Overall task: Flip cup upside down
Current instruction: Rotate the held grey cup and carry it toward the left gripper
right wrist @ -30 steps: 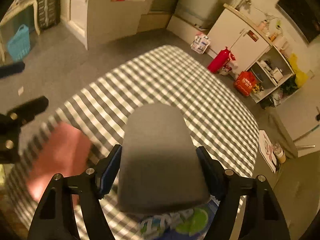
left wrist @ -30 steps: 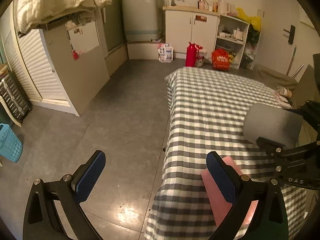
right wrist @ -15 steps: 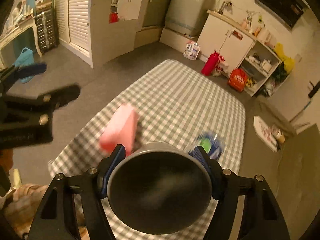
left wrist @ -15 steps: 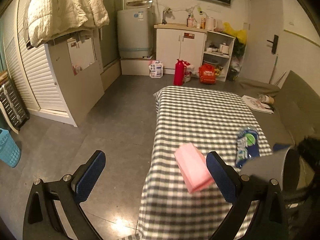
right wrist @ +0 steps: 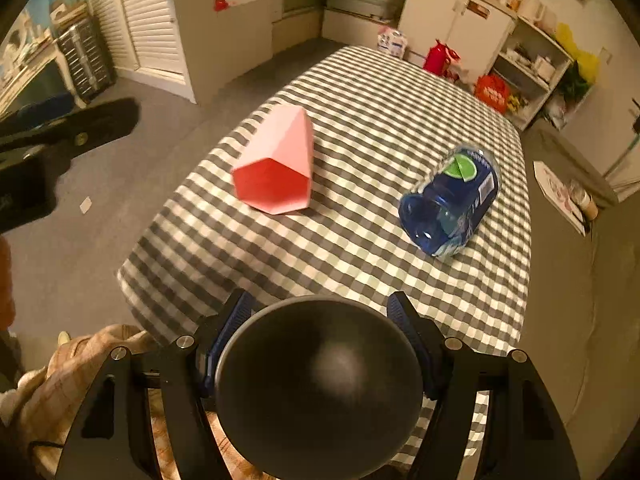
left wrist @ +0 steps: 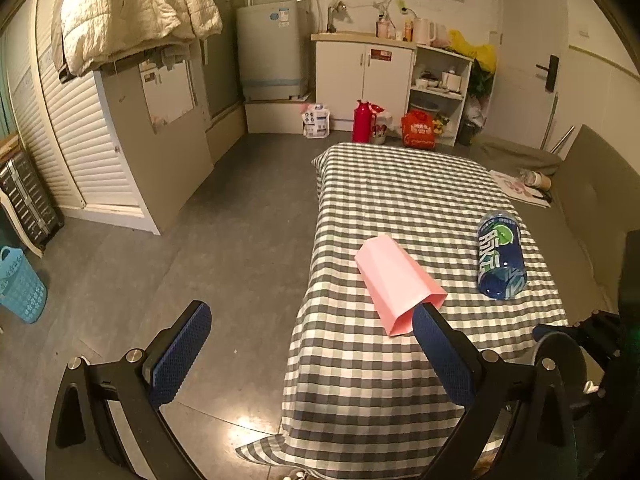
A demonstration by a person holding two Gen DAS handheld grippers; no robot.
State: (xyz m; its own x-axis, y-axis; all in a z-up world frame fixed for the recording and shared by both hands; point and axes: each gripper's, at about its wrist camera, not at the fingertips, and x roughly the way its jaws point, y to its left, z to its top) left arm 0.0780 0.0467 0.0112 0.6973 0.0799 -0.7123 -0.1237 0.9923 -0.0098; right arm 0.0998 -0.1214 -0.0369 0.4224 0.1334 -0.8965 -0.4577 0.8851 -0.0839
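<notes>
Left wrist view: a second ago the grey cup hung above the checked tabletop (left wrist: 400,184) well beyond the pink cup (left wrist: 398,282); now it has dropped to the lower right, off the tabletop's near corner, with only its round end (left wrist: 562,354) showing. The left claw (left wrist: 312,350) stays spread wide and empty, near the pink cup's open end. I count one pink cup and one blue bottle (left wrist: 501,258), both lying on their sides, the bottle to the right of the pink cup.

Right wrist view: the right claw (right wrist: 320,330) pinches the grey cup (right wrist: 318,388), whose dark end now fills the foreground where a second ago its side showed. So the turn is under way, I judge, with setting down still to do. The pink cup (right wrist: 280,168) is one, the bottle (right wrist: 454,200) one.
</notes>
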